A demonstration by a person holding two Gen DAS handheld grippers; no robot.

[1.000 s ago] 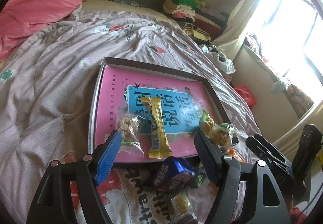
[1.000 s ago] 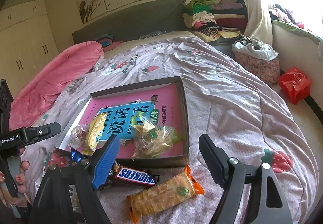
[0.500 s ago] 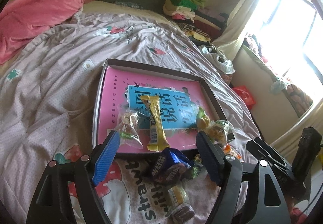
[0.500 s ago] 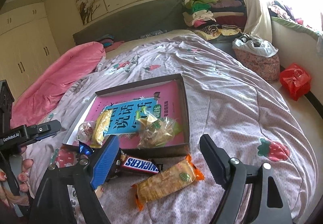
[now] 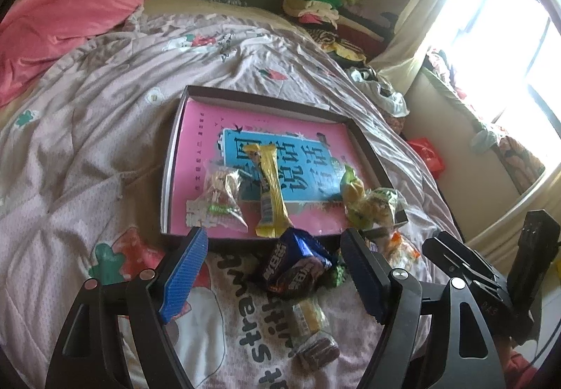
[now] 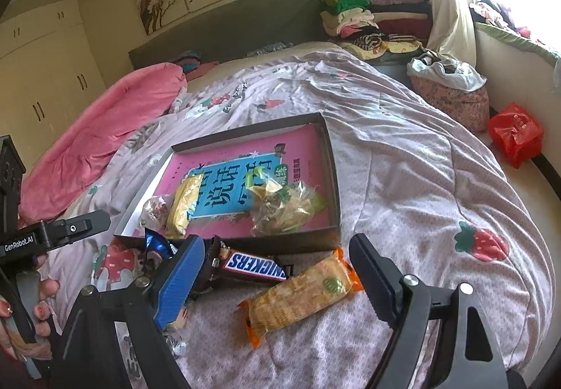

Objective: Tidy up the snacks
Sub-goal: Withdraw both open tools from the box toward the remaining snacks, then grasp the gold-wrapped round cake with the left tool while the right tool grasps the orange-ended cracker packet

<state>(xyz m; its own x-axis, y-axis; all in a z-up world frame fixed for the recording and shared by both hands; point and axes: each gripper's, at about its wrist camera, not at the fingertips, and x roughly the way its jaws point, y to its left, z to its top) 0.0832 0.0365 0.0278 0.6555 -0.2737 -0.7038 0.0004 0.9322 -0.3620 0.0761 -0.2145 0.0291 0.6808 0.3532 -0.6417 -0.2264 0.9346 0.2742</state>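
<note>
Both wide-open, empty grippers have drawn back: left gripper (image 5: 271, 250) frames the blue crinkled foil snack packet (image 5: 296, 264), right gripper (image 6: 277, 264) the orange-ended clear-wrapped biscuit bar (image 6: 303, 294).

Glossy plastic Snickers wrapper (image 6: 254, 265); matt quilted cloth bedspread (image 6: 403, 157).

Both wrist cameras look from low near the bed's foot toward the headboard (image 6: 224, 34), sharing the snack tray (image 5: 266, 98).
</note>
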